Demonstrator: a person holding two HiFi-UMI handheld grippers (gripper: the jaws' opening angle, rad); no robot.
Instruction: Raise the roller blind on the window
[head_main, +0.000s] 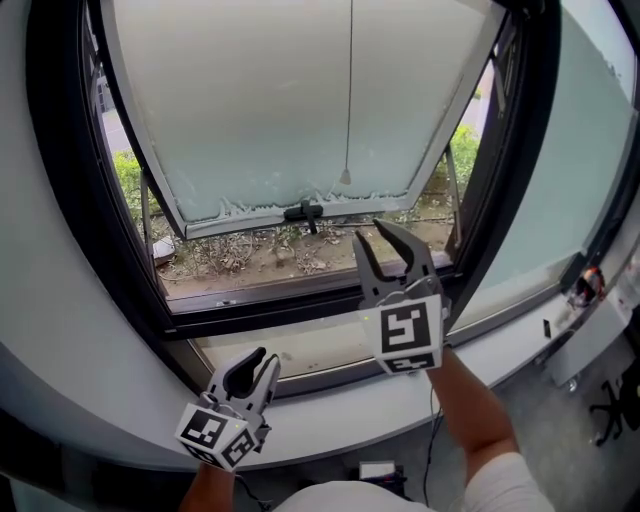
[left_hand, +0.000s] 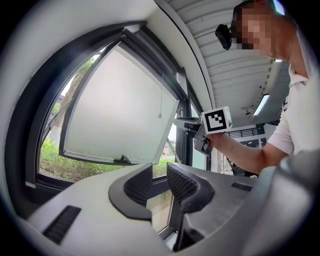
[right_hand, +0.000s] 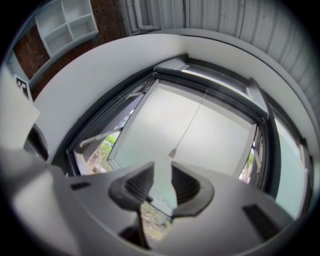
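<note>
R tool (head_main: 372, 240) open, empty; toggle (head_main: 345, 177) at its 11 o'clock. Centre jaws on cord (head_main: 350, 90), clamp, pull straight. L tool (head_main: 255, 363) open, idle.

soft daylight pours in through the frosted pane (head_main: 300, 100), which glows pale and nearly washed out, while the dark window frame (head_main: 60, 200) around it falls close to black. the head view is sharp and evenly lit, with straight lines bowing toward the edges. both tool views bend the scene strongly and darken into black corners. the left tool (left_hand: 159, 187) sits grey and slightly soft near the lens; the right tool (right_hand: 161, 182) and everything behind it look smeared and out of focus.
</note>
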